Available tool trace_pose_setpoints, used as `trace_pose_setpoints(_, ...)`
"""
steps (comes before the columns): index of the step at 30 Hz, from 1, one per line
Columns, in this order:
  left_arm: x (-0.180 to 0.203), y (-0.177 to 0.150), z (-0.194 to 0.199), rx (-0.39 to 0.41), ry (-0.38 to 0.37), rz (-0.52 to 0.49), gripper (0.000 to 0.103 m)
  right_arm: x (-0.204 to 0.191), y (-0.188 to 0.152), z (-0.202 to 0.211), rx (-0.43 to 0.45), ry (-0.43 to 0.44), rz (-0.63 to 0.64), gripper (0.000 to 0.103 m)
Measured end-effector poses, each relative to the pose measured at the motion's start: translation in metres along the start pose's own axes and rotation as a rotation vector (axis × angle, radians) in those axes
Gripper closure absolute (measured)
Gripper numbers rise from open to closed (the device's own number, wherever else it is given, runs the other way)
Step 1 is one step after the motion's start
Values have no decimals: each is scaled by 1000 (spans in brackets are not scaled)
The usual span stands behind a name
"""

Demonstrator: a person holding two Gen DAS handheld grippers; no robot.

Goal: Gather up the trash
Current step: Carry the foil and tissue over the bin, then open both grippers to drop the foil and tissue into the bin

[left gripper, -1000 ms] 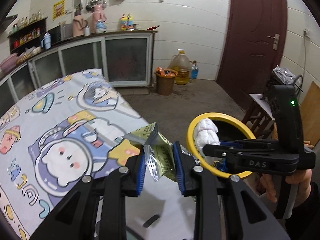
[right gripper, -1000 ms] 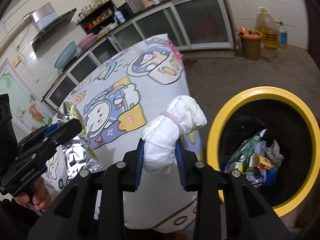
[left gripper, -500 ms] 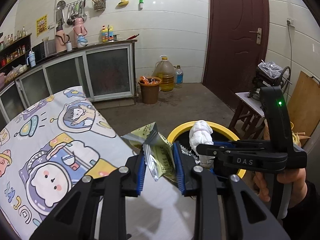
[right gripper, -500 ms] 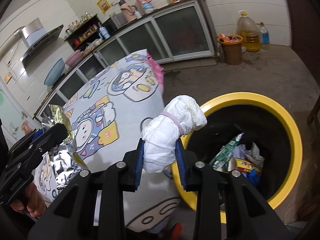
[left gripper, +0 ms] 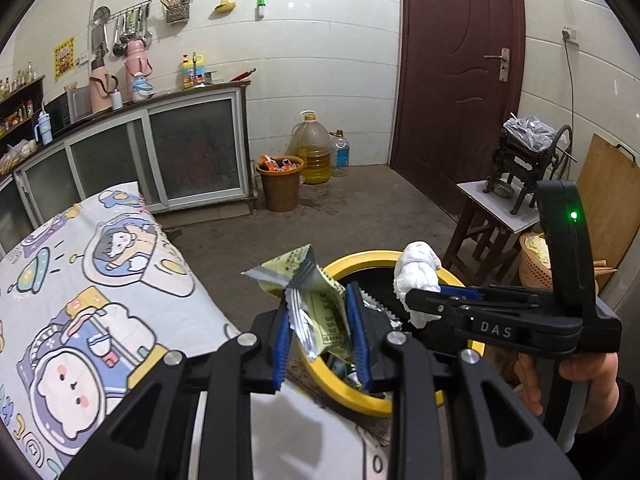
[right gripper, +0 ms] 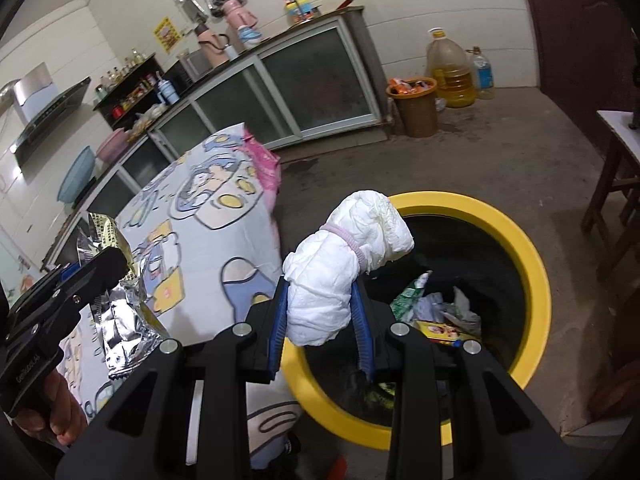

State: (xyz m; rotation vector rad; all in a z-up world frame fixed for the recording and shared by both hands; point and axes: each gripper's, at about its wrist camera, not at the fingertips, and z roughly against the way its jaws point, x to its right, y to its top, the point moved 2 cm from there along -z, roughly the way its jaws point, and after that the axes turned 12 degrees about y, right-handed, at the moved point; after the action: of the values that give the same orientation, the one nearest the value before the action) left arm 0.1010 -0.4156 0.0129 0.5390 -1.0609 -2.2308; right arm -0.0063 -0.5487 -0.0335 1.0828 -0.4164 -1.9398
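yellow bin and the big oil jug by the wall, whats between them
Only bare concrete floor lies between the yellow bin and the oil jug, clearest in the right wrist view.

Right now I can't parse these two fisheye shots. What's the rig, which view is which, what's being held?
No robot: a person carries a hand-held gripper in each hand, with a camera on each looking along its fingers. The left wrist view shows the left hand-held gripper shut on a yellow-green snack wrapper, with the right one beside it. The right wrist view shows the right hand-held gripper shut on a rolled white bundle, probably a diaper. Both hover around the yellow-rimmed bin, which already holds trash. The cartoon-print tablecloth covers the table alongside.
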Motion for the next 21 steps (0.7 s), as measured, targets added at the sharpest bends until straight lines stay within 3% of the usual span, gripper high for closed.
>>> trace_pose_setpoints(10,17,1,-33,-30,3,5,78,26,-1,-3,5,-72,-43,74)
trace_pose_setpoints(16,24,-1,-65,-90,2,11,78,44,-3,-13,-22,-142,-80,74)
trace_pose_setpoints(21,28,-9,-87,-141,-8,11,78,58,-7,-20,-52,-149,-131,73)
